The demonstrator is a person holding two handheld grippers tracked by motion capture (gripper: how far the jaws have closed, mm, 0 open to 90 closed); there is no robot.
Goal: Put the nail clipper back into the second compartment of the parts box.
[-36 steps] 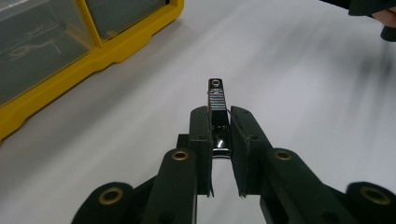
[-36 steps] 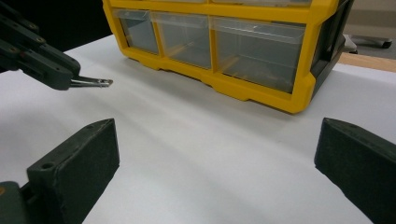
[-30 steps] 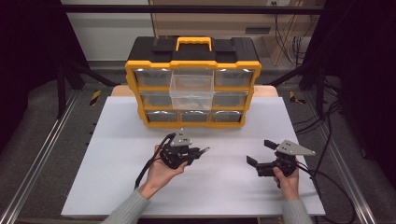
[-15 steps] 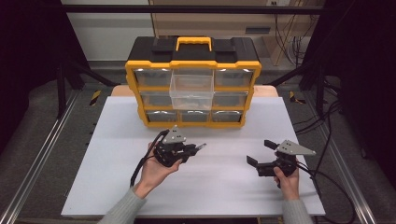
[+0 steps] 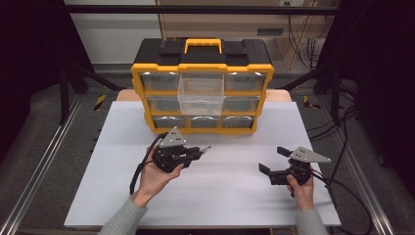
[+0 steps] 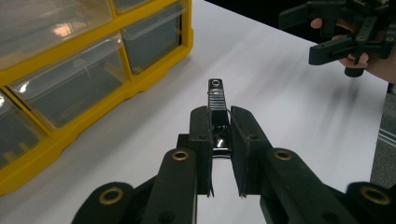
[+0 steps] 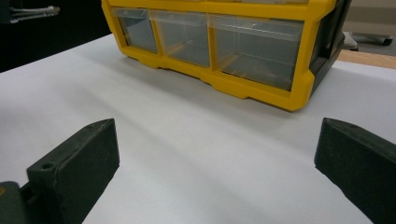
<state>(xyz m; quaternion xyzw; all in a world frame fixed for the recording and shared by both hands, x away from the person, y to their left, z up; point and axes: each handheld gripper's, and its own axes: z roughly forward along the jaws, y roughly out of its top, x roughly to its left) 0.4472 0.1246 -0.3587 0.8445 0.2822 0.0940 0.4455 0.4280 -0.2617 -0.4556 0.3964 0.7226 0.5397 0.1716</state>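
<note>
A: While the left gripper [image 6: 219,154] clamps that nail clipper [image 6: 217,116] between its pads, where exactly does the clipper sit?

B: Held clear above the white table [image 5: 215,196], in front of the yellow drawer organizer [image 5: 201,93]. Most of its chrome body pokes out past the jaw tips, pointing toward the right-hand side of the table in the high view.

A: And the right gripper [image 5: 274,160]?

B: Jaws spread wide with nothing between them, low over the table, well apart from the clipper.

A: So what could go wrong?

B: My guess is the clipper belongs in the clear drawer [image 5: 201,93] pulled out of the middle column of the top row. The grip is on one end of a slick, narrow piece of metal, so a quick swing could let it pivot or slide out. The drawer sits higher than the hand, too; coming in low, the protruding tip may knock the drawer's front wall and twist the clipper loose.

A: Anything else?

B: Released off-centre, it could bounce off the rim onto the table.
</note>
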